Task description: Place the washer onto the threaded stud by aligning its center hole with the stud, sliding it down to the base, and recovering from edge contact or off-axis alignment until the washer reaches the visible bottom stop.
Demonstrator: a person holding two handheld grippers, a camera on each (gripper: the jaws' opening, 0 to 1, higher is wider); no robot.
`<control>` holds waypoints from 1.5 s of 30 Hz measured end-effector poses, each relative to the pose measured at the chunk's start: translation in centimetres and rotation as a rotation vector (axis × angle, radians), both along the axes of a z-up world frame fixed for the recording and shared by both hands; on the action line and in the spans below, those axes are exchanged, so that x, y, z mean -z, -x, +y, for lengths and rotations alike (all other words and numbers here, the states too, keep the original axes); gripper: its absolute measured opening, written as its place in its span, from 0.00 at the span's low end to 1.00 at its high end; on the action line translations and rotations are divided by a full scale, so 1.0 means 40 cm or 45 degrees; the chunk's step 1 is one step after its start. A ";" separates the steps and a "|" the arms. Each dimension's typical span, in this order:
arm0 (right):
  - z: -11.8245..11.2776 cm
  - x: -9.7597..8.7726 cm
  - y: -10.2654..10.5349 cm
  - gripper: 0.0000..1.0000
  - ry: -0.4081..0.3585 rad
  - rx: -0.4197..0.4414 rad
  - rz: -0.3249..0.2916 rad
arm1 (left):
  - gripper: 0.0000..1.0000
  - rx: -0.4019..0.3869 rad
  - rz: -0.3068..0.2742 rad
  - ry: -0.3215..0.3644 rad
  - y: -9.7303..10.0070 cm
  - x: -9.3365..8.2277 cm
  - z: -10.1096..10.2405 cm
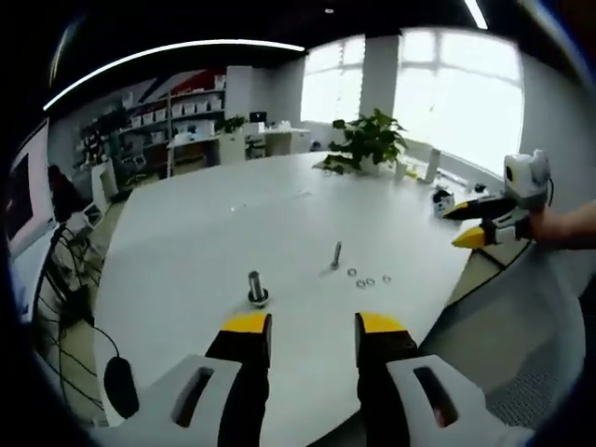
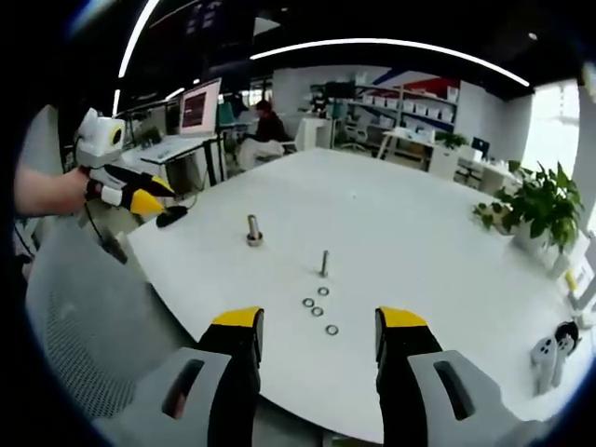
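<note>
Left gripper view: white round table [image 1: 214,223], left gripper [image 1: 313,326] low over its near edge, yellow-tipped jaws spread wide, nothing between them. Two upright studs on the tabletop: a thick threaded stud [image 1: 256,287] with a wide base just ahead of the left jaw, and a thinner stud [image 1: 336,254] further off to the right. Four washers [image 1: 369,278] lie flat in a loose cluster right beside the thin stud, none on either stud. Right gripper [image 1: 484,223] enters from the right past the table edge, held by a hand [image 1: 559,226], its jaws apart. One potted plant [image 1: 371,140] on the far side. Right gripper view: right gripper [image 2: 319,321] jaws spread, empty. Same four washers [image 2: 318,311] just ahead of the jaws, thin stud [image 2: 324,264] directly behind them, thick stud [image 2: 253,230] further left, well apart. Left gripper [image 2: 140,196] at the left edge of the table. Plant [image 2: 535,207] at right.
</note>
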State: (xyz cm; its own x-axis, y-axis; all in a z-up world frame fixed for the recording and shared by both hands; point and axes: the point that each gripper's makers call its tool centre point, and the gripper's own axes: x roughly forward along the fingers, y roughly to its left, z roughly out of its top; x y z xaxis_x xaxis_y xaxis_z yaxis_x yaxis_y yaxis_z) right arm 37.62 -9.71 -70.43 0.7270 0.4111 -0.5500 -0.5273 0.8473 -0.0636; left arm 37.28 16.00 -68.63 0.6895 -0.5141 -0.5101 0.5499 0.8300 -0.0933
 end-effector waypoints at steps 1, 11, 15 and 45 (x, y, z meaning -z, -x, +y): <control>-0.002 0.001 -0.001 0.50 -0.009 0.012 0.006 | 0.36 0.007 -0.002 0.015 0.004 -0.005 -0.003; -0.016 0.028 0.003 0.51 0.111 0.035 0.040 | 0.36 0.032 -0.028 0.084 0.027 -0.016 -0.011; -0.010 0.040 0.008 0.51 0.187 0.004 0.050 | 0.37 0.001 -0.051 0.204 0.021 -0.046 -0.007; 0.041 0.120 0.003 0.50 0.236 -0.123 0.265 | 0.34 0.038 -0.028 0.229 0.033 -0.033 -0.009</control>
